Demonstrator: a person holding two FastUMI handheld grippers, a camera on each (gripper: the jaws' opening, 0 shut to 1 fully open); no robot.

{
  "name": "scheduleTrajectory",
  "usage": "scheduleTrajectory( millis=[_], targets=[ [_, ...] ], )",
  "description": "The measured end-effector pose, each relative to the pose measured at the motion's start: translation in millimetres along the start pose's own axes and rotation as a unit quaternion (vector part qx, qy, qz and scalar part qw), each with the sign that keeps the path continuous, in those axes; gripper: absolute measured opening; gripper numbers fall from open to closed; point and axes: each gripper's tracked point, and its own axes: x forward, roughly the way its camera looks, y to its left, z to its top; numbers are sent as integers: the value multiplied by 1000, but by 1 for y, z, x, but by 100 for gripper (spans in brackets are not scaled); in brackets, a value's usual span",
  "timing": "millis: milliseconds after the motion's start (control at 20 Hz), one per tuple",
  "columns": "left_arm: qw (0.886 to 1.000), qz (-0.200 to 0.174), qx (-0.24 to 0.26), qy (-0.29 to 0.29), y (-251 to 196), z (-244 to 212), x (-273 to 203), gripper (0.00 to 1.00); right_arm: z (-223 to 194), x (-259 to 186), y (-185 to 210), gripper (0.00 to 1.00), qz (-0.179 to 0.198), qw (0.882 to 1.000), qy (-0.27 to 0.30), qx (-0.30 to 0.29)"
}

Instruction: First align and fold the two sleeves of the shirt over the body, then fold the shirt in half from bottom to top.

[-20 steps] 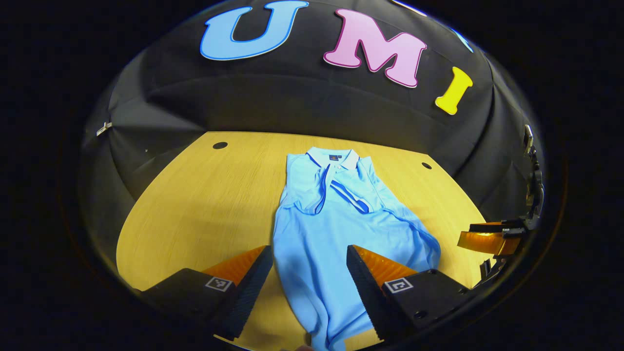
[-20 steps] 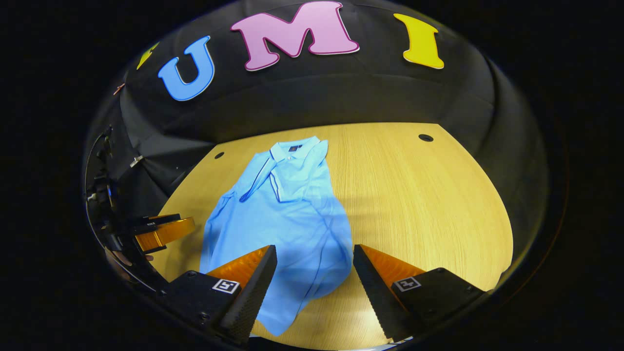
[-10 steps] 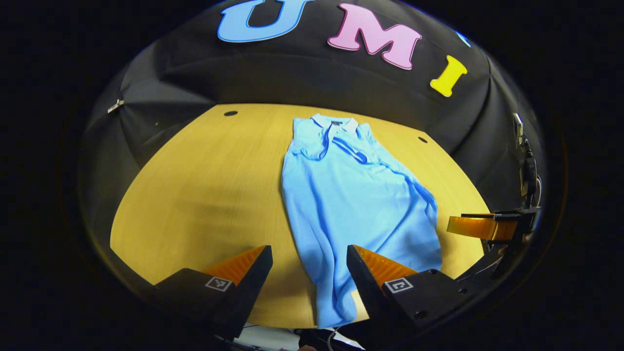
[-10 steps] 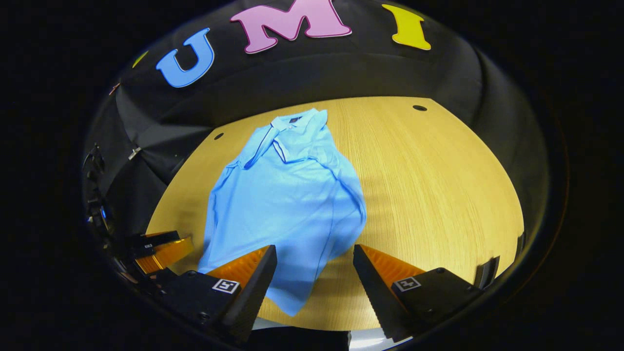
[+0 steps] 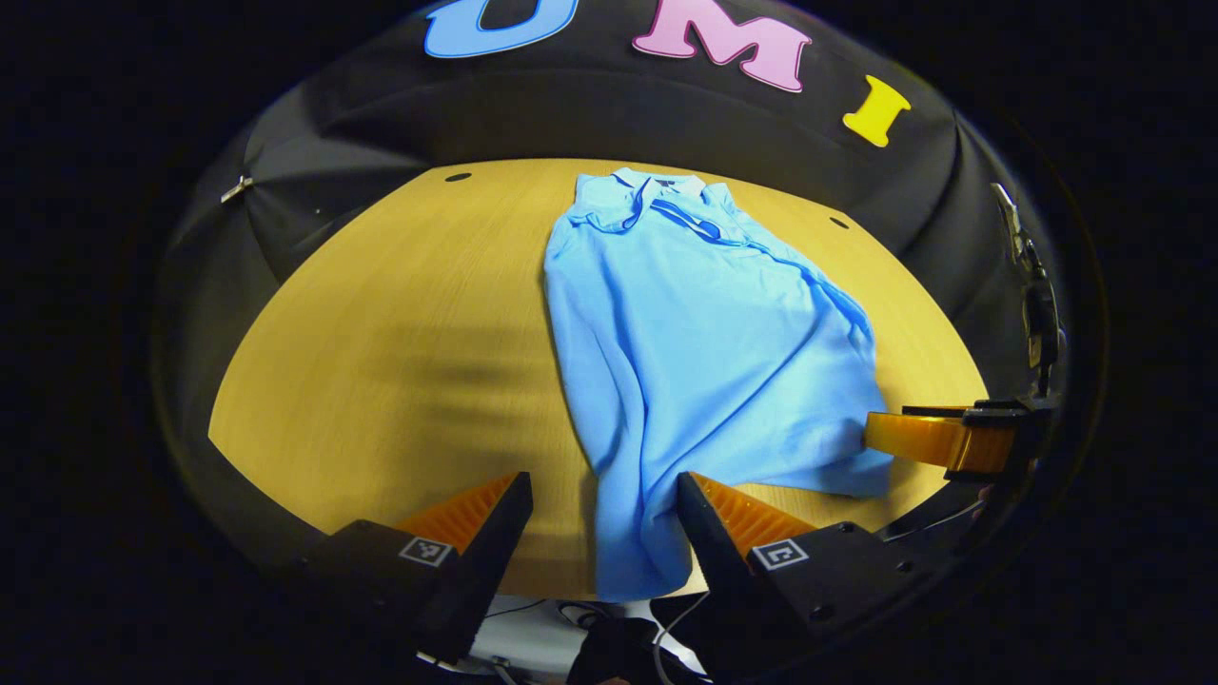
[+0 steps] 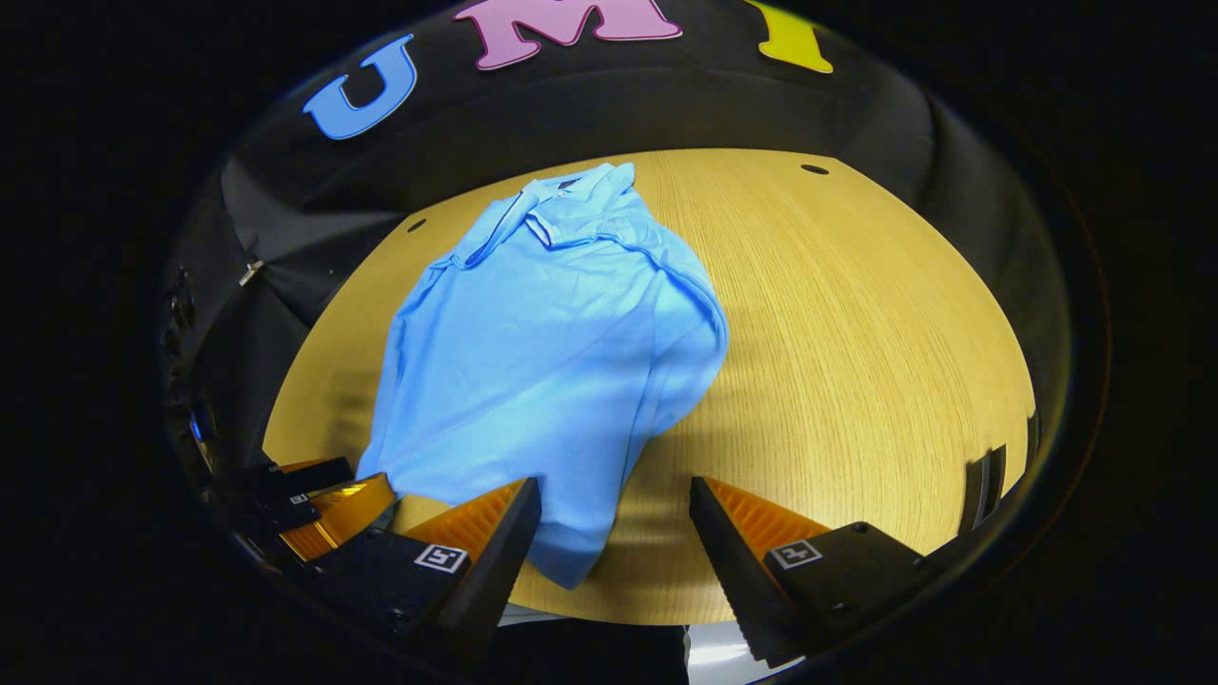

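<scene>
The light blue short-sleeved polo shirt [image 5: 704, 333] lies lengthwise on the round pale wooden worktop [image 5: 381, 333], collar at the far side, both sleeves apparently tucked over the body, hem at the near edge. The left claw [image 5: 602, 533] hangs wide and empty above the near rim, and the right claw [image 6: 614, 538] is just as wide, nothing between its fingers. Here's the worry: one hem corner droops over the worktop's edge, and the cloth is rumpled along the right-hand side, so a pinch that takes one layer, or two grabs at uneven heights, could drag the tucked sleeves loose and skew the bottom-to-top fold. The left gripper view catches the hanging corner and cables below the rim; the right gripper view shows the bulging, curled side seam and the broad bare wood beyond it.
</scene>
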Motion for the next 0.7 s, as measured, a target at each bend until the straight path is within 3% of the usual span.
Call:
scheduleTrajectory(
  millis=[250, 300, 400, 450, 500, 600, 650, 700],
  targets=[
    [999, 16, 41, 0, -6, -6, 3, 97, -8, 3, 3, 96, -19, 999, 0, -36],
    [999, 18, 37, -2, -8, -6, 4, 89, -7, 3, 4, 86, -23, 999, -3, -43],
    [999, 12, 38, -2, -14, -5, 4, 84, -10, 7, 10, 68, -19, 999, 5, -51],
    [999, 5, 44, -4, -18, -5, 5, 77, -10, 6, 10, 60, -23, 998, 8, -56],
    [999, 0, 50, -5, -22, -3, 4, 58, -10, 11, 12, 48, -22, 998, 12, -59],
    [998, -9, 57, -5, -27, -6, 5, 36, -9, 9, 13, 26, -23, 998, 15, -54],
    [998, -12, 58, -5, -30, -6, 5, 29, -7, 8, 16, 26, -16, 998, 15, -58],
    [998, -14, 56, -5, -31, -6, 4, 21, -10, 9, 16, 16, -18, 998, 18, -51]
  ],
)
